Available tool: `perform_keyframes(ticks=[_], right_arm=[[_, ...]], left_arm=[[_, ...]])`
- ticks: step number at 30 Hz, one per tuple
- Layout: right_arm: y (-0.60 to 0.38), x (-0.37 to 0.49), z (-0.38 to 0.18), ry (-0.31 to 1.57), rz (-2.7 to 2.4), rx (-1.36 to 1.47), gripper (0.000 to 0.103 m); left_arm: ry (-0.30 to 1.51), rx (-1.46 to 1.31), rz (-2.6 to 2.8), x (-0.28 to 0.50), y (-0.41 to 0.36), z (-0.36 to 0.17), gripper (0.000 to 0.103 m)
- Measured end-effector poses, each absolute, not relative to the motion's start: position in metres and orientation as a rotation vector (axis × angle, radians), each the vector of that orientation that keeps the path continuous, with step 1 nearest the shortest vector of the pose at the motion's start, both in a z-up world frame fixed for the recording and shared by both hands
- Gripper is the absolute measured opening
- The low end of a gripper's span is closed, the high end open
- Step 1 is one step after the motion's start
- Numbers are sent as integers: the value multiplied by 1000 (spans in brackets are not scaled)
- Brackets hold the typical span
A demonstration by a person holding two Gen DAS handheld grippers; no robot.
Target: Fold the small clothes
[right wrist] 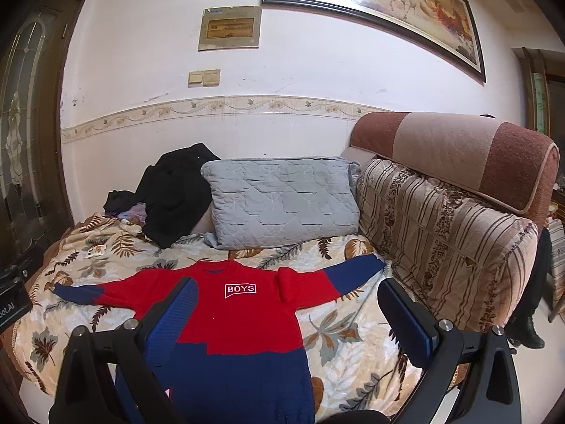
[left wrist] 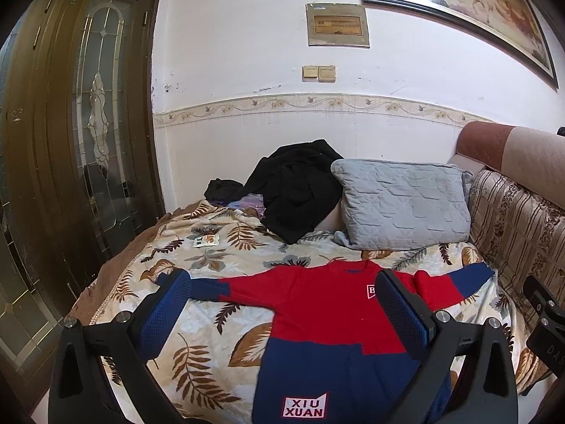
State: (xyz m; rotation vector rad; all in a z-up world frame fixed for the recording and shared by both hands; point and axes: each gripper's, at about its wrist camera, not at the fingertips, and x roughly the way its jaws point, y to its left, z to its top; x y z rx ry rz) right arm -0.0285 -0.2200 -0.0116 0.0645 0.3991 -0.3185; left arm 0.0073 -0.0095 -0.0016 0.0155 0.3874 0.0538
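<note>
A small red and navy sweater [left wrist: 317,318] lies flat on the leaf-print bedspread [left wrist: 212,346], front up, both sleeves spread out sideways. It also shows in the right wrist view [right wrist: 229,314], with a white "BOYS" patch on the chest. My left gripper [left wrist: 282,282] is open and empty, held above the sweater's left half. My right gripper [right wrist: 287,289] is open and empty, held above the sweater's right half. Part of the right gripper shows at the right edge of the left wrist view [left wrist: 543,318].
A grey quilted pillow [right wrist: 282,201] and a pile of black clothes [right wrist: 173,190] lie at the far end of the bed. A striped cushion [right wrist: 441,247] and a padded headboard [right wrist: 459,152] run along the right. A dark wooden door [left wrist: 70,141] stands at the left.
</note>
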Motion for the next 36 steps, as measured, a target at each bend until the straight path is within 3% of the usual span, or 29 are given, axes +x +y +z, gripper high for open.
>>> perform_keyframes(ticks=[36], right_arm=[[-237,-21,-21,418,-344,86,103]], left_arm=[[395,45,29,11,-14,-8,103]])
